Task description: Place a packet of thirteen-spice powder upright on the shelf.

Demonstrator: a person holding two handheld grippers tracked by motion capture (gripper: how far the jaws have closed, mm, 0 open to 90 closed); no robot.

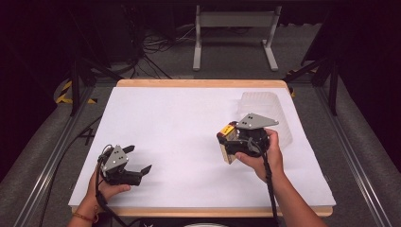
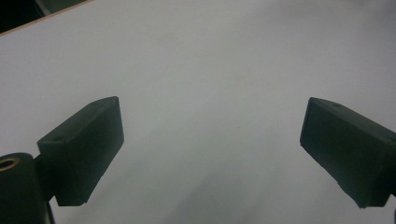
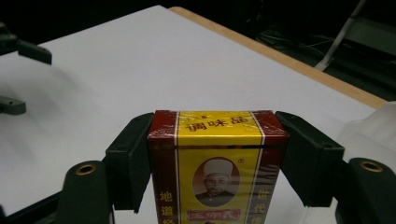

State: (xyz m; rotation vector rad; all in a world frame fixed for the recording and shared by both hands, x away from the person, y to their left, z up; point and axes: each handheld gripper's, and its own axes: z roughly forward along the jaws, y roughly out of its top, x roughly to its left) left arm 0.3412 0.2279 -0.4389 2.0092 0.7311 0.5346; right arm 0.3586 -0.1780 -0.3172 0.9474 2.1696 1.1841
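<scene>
From above, the right gripper (image 1: 235, 140) has a red-and-yellow seasoning box (image 1: 228, 142) pinched between its jaws and held up off the white tabletop (image 1: 175, 127), roughly right of centre, with a clear plastic container (image 1: 265, 109) sitting just behind it toward the far right corner. The left gripper (image 1: 138, 161) is down near the front left edge, jaws spread wide, nothing between them, well apart from the box. So my read: the pick-up part is done, and the box hasn't landed anywhere yet. Whether it's headed for that clear container or somewhere else on the table, I honestly can't tell, but the container being that close makes it my guess. Left gripper view next: two black fingers (image 2: 84, 149) far apart with plain white tabletop (image 2: 210, 84) under them, not touching anything, basically idle. Right gripper view: the seasoning box (image 3: 217, 172) is squeezed squarely between the black pads (image 3: 133, 158), upright, label facing the camera with Chinese lettering and a little portrait, and the grip looks even on both sides. A bit of the clear plastic container (image 3: 373, 126) peeks in at the right edge and the left gripper (image 3: 21, 77) sits off at the far left. What's left looks like carry, set down, let go.
</scene>
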